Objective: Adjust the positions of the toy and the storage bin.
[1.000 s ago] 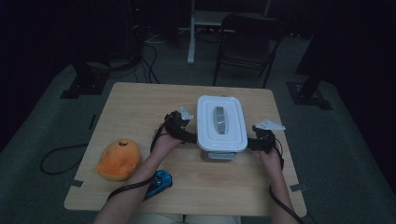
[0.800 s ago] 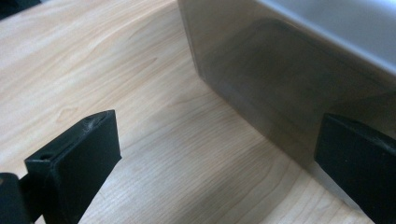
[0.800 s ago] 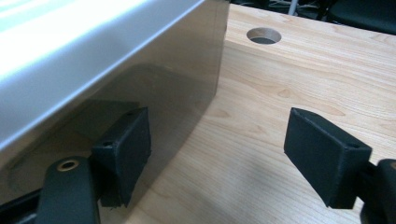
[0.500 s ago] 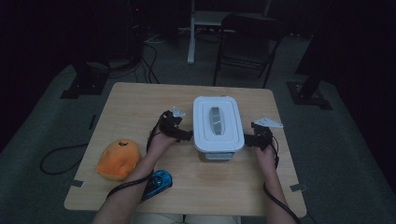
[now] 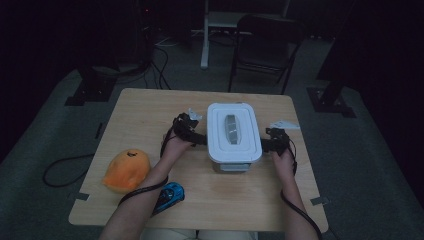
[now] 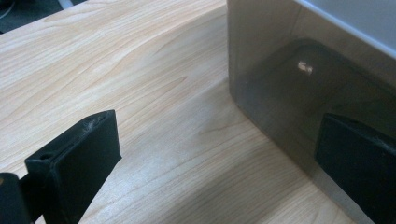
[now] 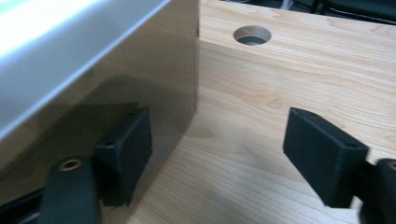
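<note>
Both tongs, left (image 5: 196,137) and right (image 5: 265,145), spread apart against the lidded white box (image 5: 233,132), contents hidden.

Tabletop (image 6: 140,93): pale wood, visible grain, smooth matt finish. Box (image 5: 234,135) on it: white plastic lid, glossy translucent walls. Tool pads (image 6: 79,163): black matt plastic. Orange toy (image 5: 126,170) beside tabletop's near-left corner: soft, cloth-like.

A white lidded plastic box (image 5: 233,137) is sitting mid-table; an orange plush toy (image 5: 126,170) and small blue toy car (image 5: 169,195) are lying front-left.
</note>
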Demonstrator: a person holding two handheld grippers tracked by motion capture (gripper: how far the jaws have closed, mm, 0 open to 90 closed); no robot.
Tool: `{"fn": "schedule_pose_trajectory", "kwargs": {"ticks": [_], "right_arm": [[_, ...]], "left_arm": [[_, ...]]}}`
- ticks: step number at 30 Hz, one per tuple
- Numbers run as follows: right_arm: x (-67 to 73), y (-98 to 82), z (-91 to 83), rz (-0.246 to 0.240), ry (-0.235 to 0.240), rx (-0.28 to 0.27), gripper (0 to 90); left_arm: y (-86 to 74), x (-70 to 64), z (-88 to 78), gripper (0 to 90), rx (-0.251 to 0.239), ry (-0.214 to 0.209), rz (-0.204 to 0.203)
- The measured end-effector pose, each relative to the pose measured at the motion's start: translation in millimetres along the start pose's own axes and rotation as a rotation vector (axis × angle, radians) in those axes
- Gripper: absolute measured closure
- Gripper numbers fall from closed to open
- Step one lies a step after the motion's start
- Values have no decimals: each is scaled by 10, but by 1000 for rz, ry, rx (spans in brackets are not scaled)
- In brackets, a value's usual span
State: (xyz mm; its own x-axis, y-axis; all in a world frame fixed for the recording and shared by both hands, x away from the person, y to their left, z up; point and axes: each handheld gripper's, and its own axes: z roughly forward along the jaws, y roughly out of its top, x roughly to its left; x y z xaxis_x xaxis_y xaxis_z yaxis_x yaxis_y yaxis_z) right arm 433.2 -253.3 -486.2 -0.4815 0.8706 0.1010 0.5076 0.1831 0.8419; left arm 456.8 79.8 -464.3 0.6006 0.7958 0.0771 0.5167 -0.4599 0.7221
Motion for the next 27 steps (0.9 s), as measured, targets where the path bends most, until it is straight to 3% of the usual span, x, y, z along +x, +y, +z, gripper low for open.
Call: {"fn": "schedule_pose_trajectory", "kwargs": {"ticks": [15, 21, 27], "right_arm": [[99, -40, -121, -92, 44, 16, 280], [101, -106, -203, -91, 82, 15, 282], [116, -231, -356, -103, 131, 8, 282]], "left_arm": [[-93, -133, -168, 16, 8, -13, 38], [-141, -207, -217, 16, 5, -14, 50], [-245, -381, -340, 16, -7, -32, 80]]}}
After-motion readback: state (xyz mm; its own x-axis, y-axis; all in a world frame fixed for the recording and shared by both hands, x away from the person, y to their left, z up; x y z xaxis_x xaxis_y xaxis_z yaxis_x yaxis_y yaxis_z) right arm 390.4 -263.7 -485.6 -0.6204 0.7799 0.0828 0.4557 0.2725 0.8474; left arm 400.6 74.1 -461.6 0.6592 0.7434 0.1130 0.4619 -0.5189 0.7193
